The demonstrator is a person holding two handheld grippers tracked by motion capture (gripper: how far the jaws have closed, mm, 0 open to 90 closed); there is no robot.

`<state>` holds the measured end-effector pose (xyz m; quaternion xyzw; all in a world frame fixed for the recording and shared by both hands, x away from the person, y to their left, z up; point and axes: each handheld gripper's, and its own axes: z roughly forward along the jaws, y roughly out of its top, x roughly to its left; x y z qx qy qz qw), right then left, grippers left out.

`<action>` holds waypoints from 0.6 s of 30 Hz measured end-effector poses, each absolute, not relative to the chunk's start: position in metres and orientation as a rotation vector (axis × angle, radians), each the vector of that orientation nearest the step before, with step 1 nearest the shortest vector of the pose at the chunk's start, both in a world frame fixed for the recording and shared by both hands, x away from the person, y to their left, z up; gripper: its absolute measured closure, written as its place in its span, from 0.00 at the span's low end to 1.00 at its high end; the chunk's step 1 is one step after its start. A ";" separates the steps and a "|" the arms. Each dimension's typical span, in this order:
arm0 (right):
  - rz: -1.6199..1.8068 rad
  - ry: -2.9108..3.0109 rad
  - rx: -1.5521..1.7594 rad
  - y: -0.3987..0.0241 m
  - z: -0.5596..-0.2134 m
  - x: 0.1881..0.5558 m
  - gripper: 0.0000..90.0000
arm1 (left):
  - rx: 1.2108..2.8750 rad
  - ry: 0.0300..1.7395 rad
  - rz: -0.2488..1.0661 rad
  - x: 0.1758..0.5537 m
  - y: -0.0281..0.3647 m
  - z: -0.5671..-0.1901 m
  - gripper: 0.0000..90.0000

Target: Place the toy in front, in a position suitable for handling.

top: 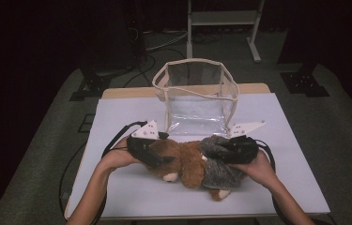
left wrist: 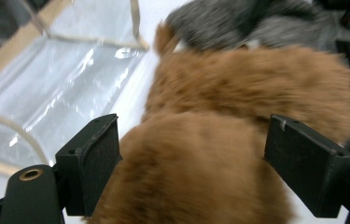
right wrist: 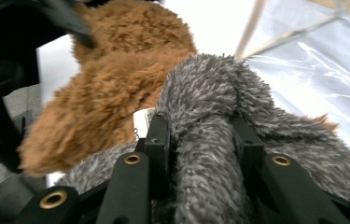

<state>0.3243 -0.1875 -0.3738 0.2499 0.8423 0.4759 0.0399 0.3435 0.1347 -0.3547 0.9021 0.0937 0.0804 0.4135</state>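
Observation:
A brown plush toy [top: 183, 161] lies on the white table top [top: 117, 117], with a grey furry plush [top: 218, 173] pressed against its right side; whether they are one toy I cannot tell. My left gripper [top: 157, 157] comes in from the left. In the left gripper view its jaws stand wide either side of the brown fur [left wrist: 200, 172], and the left gripper [left wrist: 191, 158] is open, not squeezing. My right gripper [top: 227, 150] is shut on a fold of the grey fur [right wrist: 205, 154], which bulges between the right gripper's jaws [right wrist: 200, 135].
A clear plastic bag with beige trim [top: 197, 93] stands open-topped just behind the toys, at the table's middle back. A person's hands hold both grippers from the near edge. Cables trail off the left side. Dark floor and a metal stand [top: 223, 21] lie beyond.

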 end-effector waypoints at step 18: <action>1.483 2.517 0.752 -0.195 -0.368 0.317 0.71 | 2.294 0.169 0.200 0.320 0.139 -0.365 0.24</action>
